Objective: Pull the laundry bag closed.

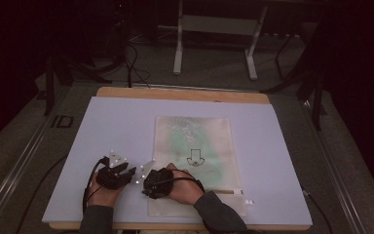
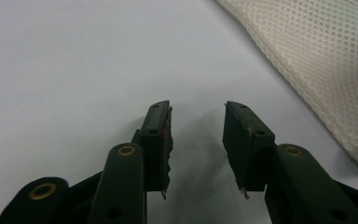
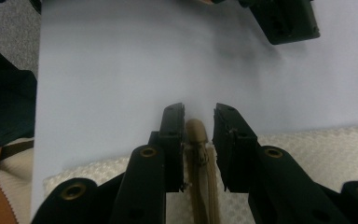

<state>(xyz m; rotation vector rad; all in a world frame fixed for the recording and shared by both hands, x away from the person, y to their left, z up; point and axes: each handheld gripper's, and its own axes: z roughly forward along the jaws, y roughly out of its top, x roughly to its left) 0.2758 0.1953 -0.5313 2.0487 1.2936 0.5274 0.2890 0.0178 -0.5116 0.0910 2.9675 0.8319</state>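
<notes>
cream mesh laundry bag with tan zipper [image 1: 195, 146] lies flat on pale lilac surface [image 1: 117, 126], mid-right, near edge toward person. right tongs [image 3: 199, 122] over bag's near-left corner, jaws apart, straddling tan zipper end [image 3: 196, 132], not yet clamped. left tongs [image 2: 196, 122] jaws apart, holding nothing, over bare surface just beside bag edge [image 2: 317, 60]. judgement: early stage; approach to zipper done, grip and pull along zipper left. cannot tell whether zipper is open or closed.
</notes>
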